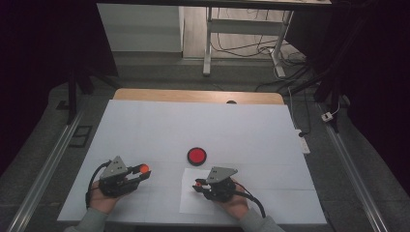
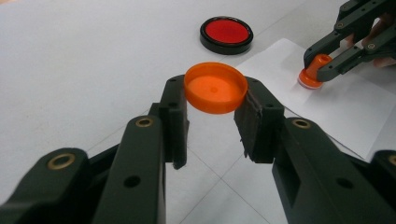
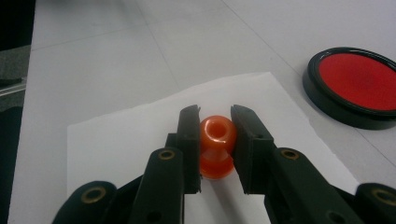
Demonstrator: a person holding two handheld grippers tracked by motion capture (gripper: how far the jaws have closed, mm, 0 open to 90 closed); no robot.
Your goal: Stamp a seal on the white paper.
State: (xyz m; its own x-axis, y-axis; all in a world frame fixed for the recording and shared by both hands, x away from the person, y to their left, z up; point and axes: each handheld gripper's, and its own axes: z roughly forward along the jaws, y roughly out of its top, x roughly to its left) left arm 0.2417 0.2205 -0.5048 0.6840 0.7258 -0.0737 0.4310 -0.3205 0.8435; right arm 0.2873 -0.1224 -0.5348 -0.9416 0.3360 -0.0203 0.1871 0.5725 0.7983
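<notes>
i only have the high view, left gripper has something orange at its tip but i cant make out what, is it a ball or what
Observer: It's an orange cap, round and shallow, with its hollow side facing the left gripper view's camera. The left gripper is shut on its rim.
Operator: ok and the right one, is it holding anything
Observer: Yes. The right gripper is shut on a small orange stamp, clamped around its knob.
Operator: is that thing up in the air
Observer: No. In the left gripper view its base rests on the white paper sheet.
Operator: and the red disc
Observer: It is a red pad in a black round tin, lying on the table just off the sheet.
</notes>
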